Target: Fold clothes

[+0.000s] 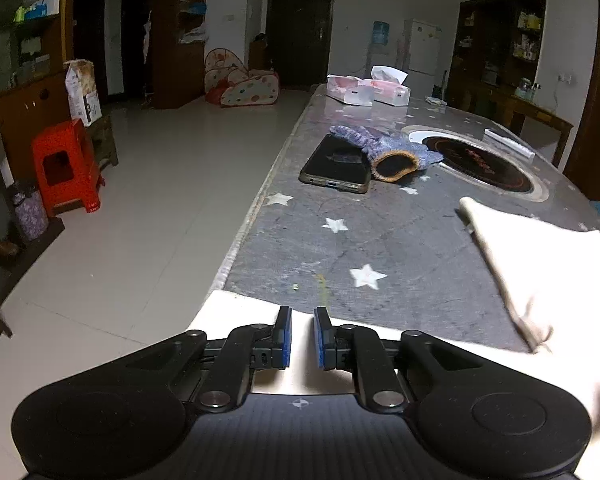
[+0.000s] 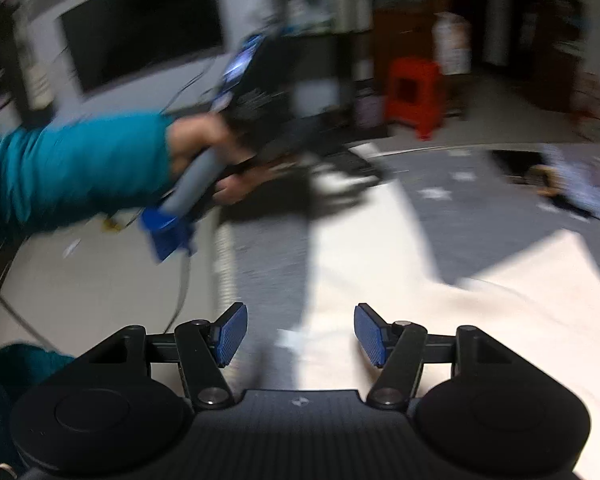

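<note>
A white garment point(image 1: 548, 256) lies on the grey star-patterned table point(image 1: 340, 248). One part of it stretches along the near table edge under my left gripper point(image 1: 302, 334), whose blue pads stand a narrow gap apart with the cloth edge between them; I cannot tell whether they grip it. In the right wrist view the garment point(image 2: 440, 300) spreads over the table below my right gripper point(image 2: 300, 334), which is open and empty just above the cloth. The person's hand holding the left gripper point(image 2: 320, 164) shows at the far end of the garment. This view is motion-blurred.
A black phone point(image 1: 336, 164) and a blue knitted glove point(image 1: 384, 148) lie mid-table beside a round inset cooktop point(image 1: 480, 160). Tissue boxes point(image 1: 368, 88) stand at the far end. A red stool point(image 1: 66, 164) stands on the tiled floor left of the table.
</note>
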`<state>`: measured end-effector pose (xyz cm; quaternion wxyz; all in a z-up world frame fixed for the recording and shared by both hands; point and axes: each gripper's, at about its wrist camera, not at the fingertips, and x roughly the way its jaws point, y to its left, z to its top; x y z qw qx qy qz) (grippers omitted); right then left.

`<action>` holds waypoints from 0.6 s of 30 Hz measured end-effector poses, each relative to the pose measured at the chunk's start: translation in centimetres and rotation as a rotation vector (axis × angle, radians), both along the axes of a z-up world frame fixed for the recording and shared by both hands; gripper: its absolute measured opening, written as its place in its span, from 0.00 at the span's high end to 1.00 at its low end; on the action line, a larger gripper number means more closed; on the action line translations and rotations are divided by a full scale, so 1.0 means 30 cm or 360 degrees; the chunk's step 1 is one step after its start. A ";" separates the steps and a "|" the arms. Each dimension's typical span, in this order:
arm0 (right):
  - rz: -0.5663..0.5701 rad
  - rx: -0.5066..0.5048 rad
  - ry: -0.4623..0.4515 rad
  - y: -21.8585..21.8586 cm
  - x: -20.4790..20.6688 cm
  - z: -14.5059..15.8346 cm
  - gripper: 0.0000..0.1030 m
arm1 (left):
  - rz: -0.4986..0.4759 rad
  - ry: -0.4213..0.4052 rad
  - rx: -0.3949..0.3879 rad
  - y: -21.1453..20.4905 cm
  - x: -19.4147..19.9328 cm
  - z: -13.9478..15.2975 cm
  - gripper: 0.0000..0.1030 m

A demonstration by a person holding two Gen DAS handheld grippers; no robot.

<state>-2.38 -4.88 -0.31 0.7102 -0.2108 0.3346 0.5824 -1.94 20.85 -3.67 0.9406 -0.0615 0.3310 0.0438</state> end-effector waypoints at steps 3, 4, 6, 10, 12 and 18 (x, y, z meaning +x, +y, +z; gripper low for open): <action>-0.0259 0.0024 -0.0060 -0.153 0.044 0.055 0.42 | -0.0074 -0.0052 -0.0022 -0.061 -0.024 0.036 0.87; -0.0355 0.0025 -0.0086 -0.208 0.058 0.069 0.42 | -0.0113 -0.0069 -0.0028 -0.090 -0.030 0.047 0.87; -0.0606 0.0014 -0.0091 -0.334 0.106 0.081 0.44 | -0.0207 -0.0101 -0.0048 -0.158 -0.042 0.071 0.87; -0.1054 0.0005 -0.0066 -0.584 0.143 0.057 0.48 | -0.0441 -0.0141 -0.0091 -0.323 -0.054 0.097 0.87; -0.1281 0.0013 -0.0030 -0.716 0.143 0.030 0.50 | -0.0551 -0.0135 -0.0123 -0.403 -0.052 0.096 0.87; -0.1803 -0.0011 0.0041 -1.003 0.081 -0.072 0.52 | -0.0880 -0.0105 -0.0184 -0.652 -0.050 0.076 0.87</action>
